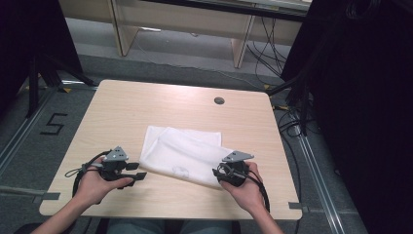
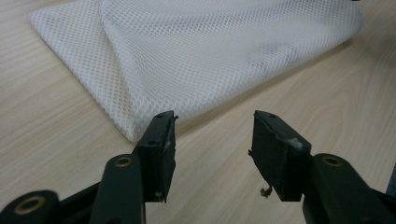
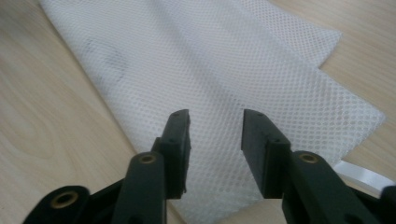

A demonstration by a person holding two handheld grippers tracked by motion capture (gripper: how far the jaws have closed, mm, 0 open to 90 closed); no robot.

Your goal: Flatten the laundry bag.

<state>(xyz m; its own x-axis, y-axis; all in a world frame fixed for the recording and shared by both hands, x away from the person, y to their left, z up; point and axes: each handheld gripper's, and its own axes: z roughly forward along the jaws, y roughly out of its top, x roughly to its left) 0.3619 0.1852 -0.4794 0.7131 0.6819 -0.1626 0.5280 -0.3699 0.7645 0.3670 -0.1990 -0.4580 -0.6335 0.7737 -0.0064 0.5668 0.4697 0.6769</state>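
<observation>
**Mesh cloth between two claws**

Pale wooden table (image 1: 122,112) carries a folded white mesh cloth (image 1: 182,153); floor beside it bears a taped "5" (image 1: 52,124). Left claw (image 2: 212,140) gapes empty just short of the cloth. Right claw (image 3: 215,135) hovers wide over its corner.

It looked like a lab or recording room rather than a home — a plain wooden table (image 1: 122,107) with a cable hole (image 1: 219,101) stood on grey carpet, where a taped number five (image 1: 52,124) marked the floor. Black curtains (image 1: 370,97) closed in both sides, loose cables (image 1: 265,51) trailed under a bench (image 1: 195,19) behind — and metal floor rails (image 1: 316,185) ran beside the table.
</observation>
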